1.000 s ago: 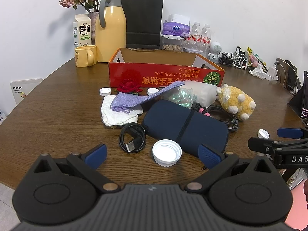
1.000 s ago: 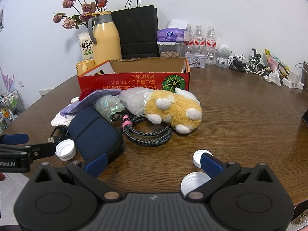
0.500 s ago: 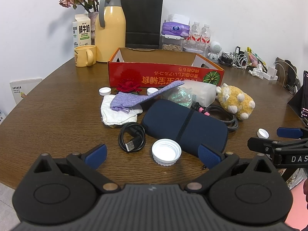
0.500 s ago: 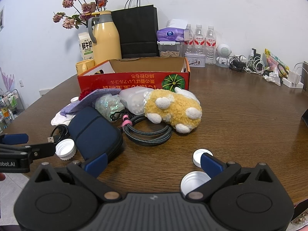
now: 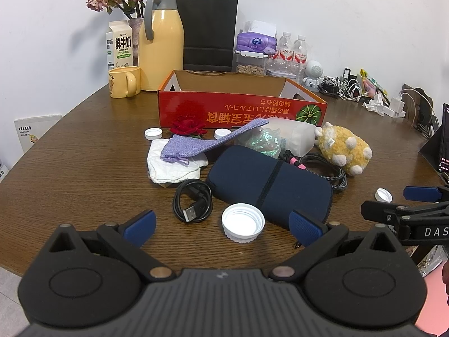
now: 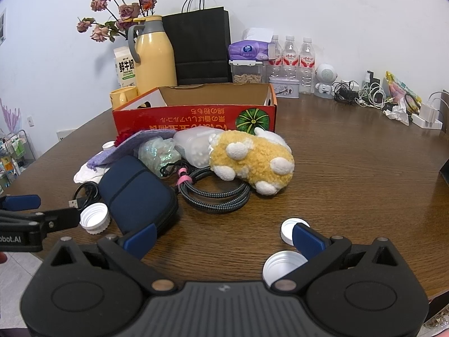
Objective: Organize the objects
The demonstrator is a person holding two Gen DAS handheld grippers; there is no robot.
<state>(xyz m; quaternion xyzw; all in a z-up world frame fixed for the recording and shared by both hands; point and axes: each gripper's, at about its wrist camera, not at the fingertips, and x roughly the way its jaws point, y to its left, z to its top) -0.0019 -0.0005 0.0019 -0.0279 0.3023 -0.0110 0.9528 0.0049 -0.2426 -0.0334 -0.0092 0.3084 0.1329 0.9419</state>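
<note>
— From the left tool's camera, what do you see?

— The left gripper [image 5: 221, 226] hangs low over the brown table [image 5: 84, 174], jaws spread wide, holding nothing. A white cap [image 5: 243, 226] lies open side up between its tips, touching the navy pouch [image 5: 269, 185]. A black USB cable [image 5: 193, 203] is coiled just left. The red box [image 5: 241, 112] stands behind the pile.

— And the right one's?

— The right gripper [image 6: 223, 237] is spread too, empty. Two white lids [image 6: 283, 266] lie by its right finger. A yellow plush toy [image 6: 252, 161] rests on the braided cable [image 6: 216, 193], in front of the box.
</note>
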